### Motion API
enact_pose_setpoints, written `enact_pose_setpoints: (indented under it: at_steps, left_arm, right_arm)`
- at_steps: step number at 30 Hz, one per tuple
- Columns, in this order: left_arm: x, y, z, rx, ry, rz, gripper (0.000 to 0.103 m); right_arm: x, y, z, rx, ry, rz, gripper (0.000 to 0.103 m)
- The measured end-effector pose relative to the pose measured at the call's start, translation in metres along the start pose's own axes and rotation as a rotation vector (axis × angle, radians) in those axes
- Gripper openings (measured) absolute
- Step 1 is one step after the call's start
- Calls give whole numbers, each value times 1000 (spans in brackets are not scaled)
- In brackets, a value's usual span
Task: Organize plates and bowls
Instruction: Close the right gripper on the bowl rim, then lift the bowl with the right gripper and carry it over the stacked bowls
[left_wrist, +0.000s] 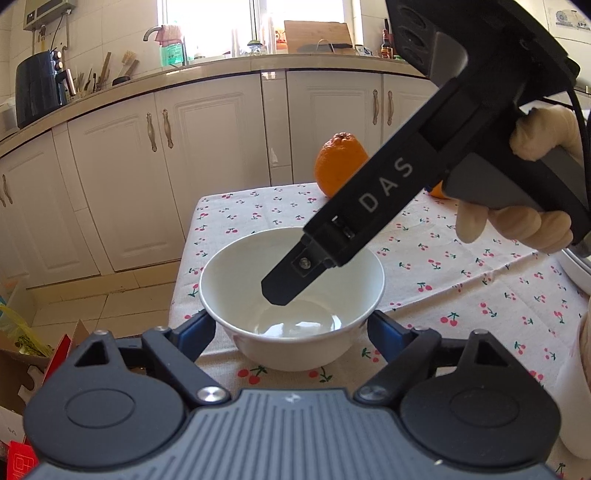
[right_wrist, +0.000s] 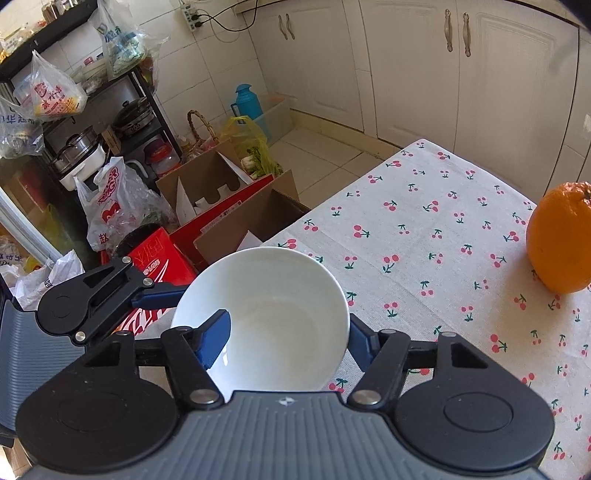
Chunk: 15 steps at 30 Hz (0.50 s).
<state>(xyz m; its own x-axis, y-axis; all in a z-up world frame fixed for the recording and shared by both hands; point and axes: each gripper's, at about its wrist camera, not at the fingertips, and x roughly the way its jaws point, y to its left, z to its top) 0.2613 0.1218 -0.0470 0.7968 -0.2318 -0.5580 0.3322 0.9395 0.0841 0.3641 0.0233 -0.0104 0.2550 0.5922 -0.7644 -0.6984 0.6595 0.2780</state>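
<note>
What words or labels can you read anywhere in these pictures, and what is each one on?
"DAS": white letters along the black arm of the right tool, seen from the left wrist.
Red print on the white plastic bag on the floor: too distorted to read.
Print on the hanging bags by the shelf: too small and crumpled to read.
White print on the red box: partly hidden, unreadable.
Bottle labels on the counter: too small.

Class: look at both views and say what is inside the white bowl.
Inside the white bowl is one finger of the right gripper; no food shows. That finger hides part of the inner wall.
</note>
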Motion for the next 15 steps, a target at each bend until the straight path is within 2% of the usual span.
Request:
enact_pose_setpoints:
  at_steps: [9,15]
  left_arm:
    - [-4,-1,2,2,20,-15,89]
    - [-20,-9,5,-2,25,-33,89]
  right_arm:
    - [-9,4,-2,11,-3,9,72]
    - [-27,17,-10,-9,-4,-10,72]
